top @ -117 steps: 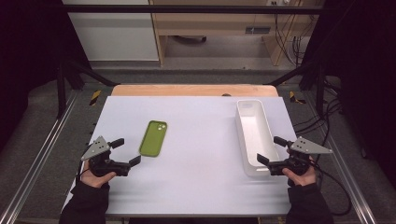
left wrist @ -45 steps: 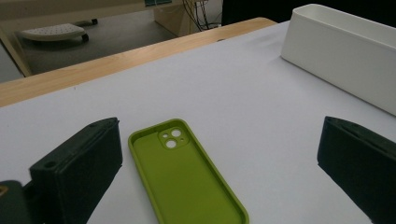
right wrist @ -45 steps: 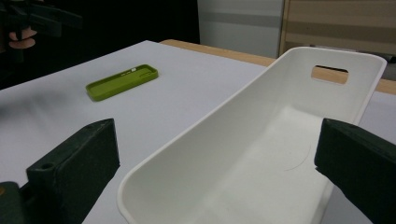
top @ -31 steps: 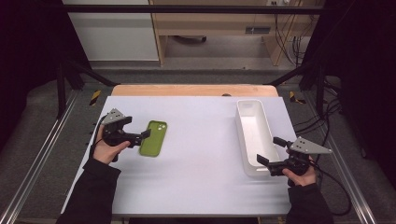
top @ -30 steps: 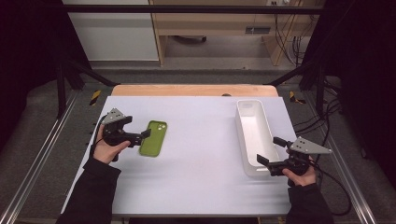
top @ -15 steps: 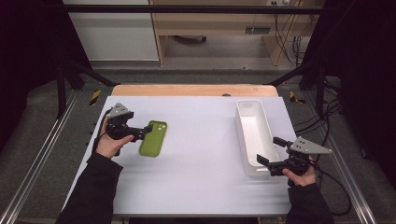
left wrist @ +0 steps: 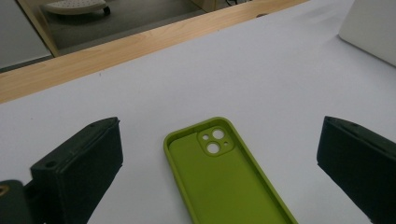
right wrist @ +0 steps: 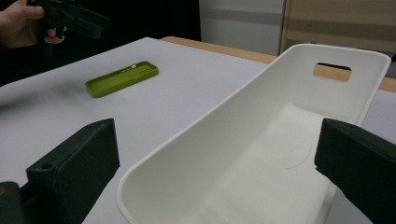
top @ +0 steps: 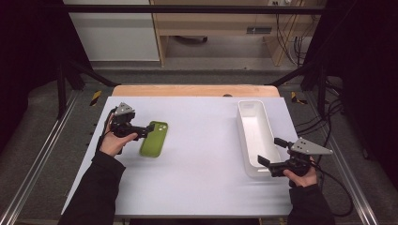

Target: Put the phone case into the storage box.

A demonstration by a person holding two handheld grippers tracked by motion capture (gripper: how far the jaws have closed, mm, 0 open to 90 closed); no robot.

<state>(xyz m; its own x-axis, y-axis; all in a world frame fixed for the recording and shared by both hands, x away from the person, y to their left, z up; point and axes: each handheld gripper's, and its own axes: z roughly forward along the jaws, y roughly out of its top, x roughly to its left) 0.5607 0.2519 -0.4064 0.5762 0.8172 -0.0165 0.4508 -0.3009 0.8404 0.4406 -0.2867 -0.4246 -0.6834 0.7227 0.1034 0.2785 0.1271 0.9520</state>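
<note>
The left gripper [top: 143, 131] sits at the left of the white table [top: 202, 187] in the high view, jaws wide apart and holding nothing, its tips just at the near-left edge of a green phone case [top: 154, 139] that lies flat with its hollow side up. At the right, the right gripper [top: 270, 157] is also wide open and empty, its jaws at the near end of a long white tray [top: 256, 136]. In the left gripper view, the case [left wrist: 229, 177] lies between the two spread jaws, apart from both, camera cutout at its far end; no brand or writing can be read on it. In the right gripper view, the tray [right wrist: 261, 154] stands between the open jaws with a handle slot in its far wall, and the case [right wrist: 122, 79] lies well apart on the table, below the left gripper [right wrist: 86, 21].
</note>
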